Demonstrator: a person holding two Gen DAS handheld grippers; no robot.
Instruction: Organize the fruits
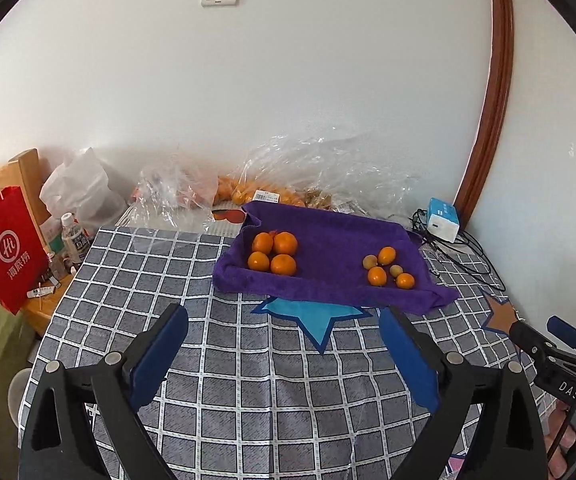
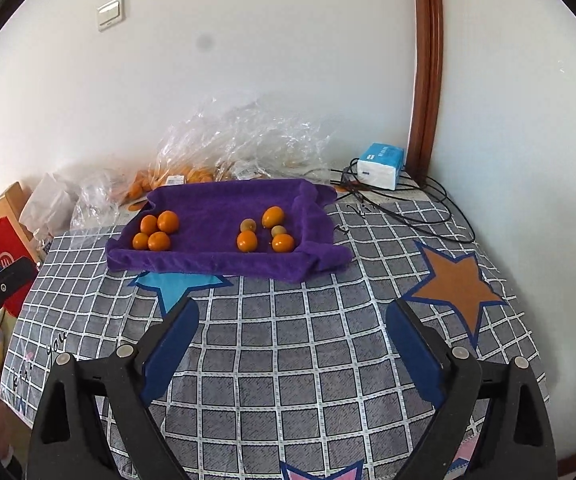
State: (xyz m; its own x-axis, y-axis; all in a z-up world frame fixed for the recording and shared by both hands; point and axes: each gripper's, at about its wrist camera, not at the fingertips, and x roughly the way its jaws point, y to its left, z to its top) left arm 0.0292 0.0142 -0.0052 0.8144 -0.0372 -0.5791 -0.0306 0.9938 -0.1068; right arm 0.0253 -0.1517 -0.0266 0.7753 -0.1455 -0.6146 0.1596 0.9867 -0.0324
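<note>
Sitting on the purple towel in mid-frame, four oranges cluster at its left and three more with two small brownish fruits lie loosely at its right, on the checked counter. Both the left hand-held gripper and the right hand-held gripper hang released and empty at the bottom, well apart from the fruit. The round fruit could roll off the soft, rumpled towel if a finger nudges it or drags the cloth, and a hard squeeze might bruise it.
</note>
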